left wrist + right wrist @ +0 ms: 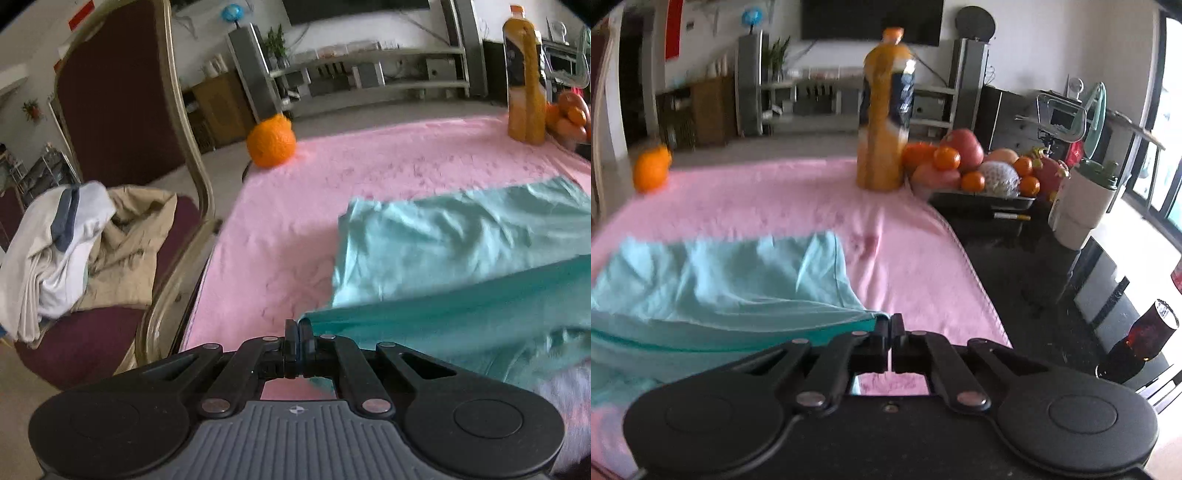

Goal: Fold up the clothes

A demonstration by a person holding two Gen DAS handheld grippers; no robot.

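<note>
A light teal garment (461, 258) lies on the pink cloth (295, 221) covering the table. My left gripper (298, 328) is shut on the garment's near left corner, lifted a little above the cloth. In the right wrist view the same garment (720, 273) spreads to the left, and my right gripper (889, 325) is shut on its near right corner. The held edge stretches between the two grippers, above the part lying flat.
An orange (271, 142) sits at the far left corner of the pink cloth. A juice bottle (884, 110) and a tray of fruit (979, 170) stand at the far right. A white tumbler (1078, 203) and dark bottle (1137, 339) stand on the dark tabletop. A chair with piled clothes (74, 251) is on the left.
</note>
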